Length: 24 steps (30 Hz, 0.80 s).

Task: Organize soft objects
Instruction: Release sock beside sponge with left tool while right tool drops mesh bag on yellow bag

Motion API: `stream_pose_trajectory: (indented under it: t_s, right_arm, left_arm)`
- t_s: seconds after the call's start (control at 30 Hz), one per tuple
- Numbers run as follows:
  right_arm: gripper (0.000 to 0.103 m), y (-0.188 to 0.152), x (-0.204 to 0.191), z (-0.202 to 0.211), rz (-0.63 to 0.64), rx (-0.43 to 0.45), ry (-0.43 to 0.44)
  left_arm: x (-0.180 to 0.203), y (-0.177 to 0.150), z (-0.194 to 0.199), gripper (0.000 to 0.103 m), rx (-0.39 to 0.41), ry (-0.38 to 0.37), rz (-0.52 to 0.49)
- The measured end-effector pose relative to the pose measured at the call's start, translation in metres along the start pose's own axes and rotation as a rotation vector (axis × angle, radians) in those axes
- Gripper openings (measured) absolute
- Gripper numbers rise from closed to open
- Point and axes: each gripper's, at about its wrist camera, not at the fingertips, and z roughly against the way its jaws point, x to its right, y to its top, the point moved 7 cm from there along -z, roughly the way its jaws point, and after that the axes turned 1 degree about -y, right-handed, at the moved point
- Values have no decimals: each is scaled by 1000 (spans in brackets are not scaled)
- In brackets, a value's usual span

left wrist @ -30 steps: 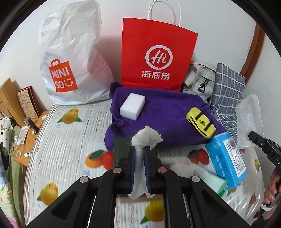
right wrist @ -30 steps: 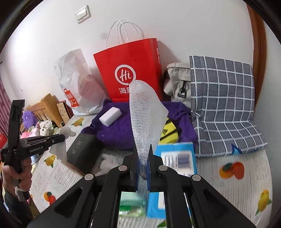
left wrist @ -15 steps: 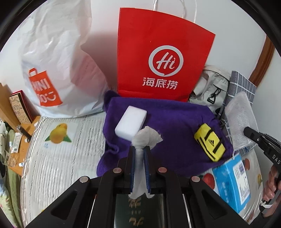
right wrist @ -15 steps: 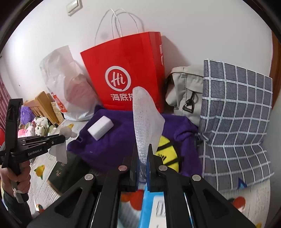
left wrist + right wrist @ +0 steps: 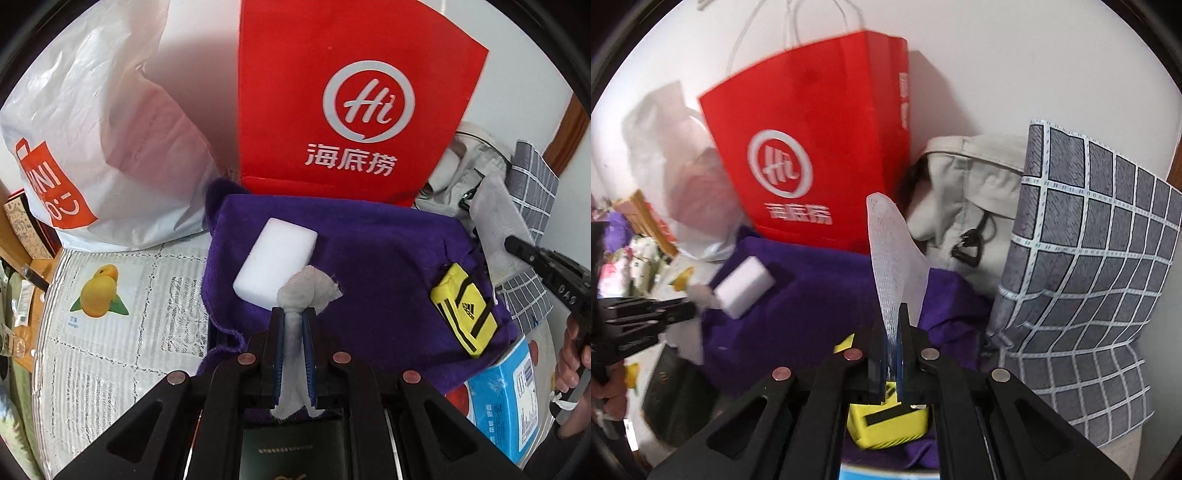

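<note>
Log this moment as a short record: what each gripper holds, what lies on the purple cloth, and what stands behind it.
left gripper: shut on a grey-white wad of cloth
right gripper: shut on a white foam mesh sheet
purple cloth: carries a white sponge block and a yellow pouch
behind cloth: red paper bag, white plastic bag
right of cloth: grey checked cushion

**Even indoor light, one view sharp, one smeared**

Soft, diffuse light fills both fisheye views, with dim shadows on the white wall (image 5: 517, 44) behind the red bag (image 5: 351, 110). The left wrist view is crisp. The right wrist view is motion-blurred: the red bag's logo (image 5: 781, 171) doubles and the left edge smears. Both frames bend hard at the rim and end in black corners. No strong glare.
</note>
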Motion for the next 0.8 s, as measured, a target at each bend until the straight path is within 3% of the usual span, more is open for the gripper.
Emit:
stream_pose_trajectory:
  t_s: [0.23,0.47,0.57,0.63,0.8]
  right_arm:
    - [4,-13,0,-31,40,-62,-43]
    - [5,-21,-4,-44,40,-101,6]
    - [22,-23,-10,-46,40,-113,57]
    - [48,-23,-10,-43,46,-105,57]
    - [62,-15,-12,-32,8,-53,66]
  left_arm:
    - [7,2,-20,10,-34,-9,-10]
    - [2,-2,-37,10,-75,5,-9]
    - [2,-3,-41,10,-90,-8,0]
    - [2,-3,-42,11,-95,-23,1]
    - [2,-4,-43,15,-99,-38,7]
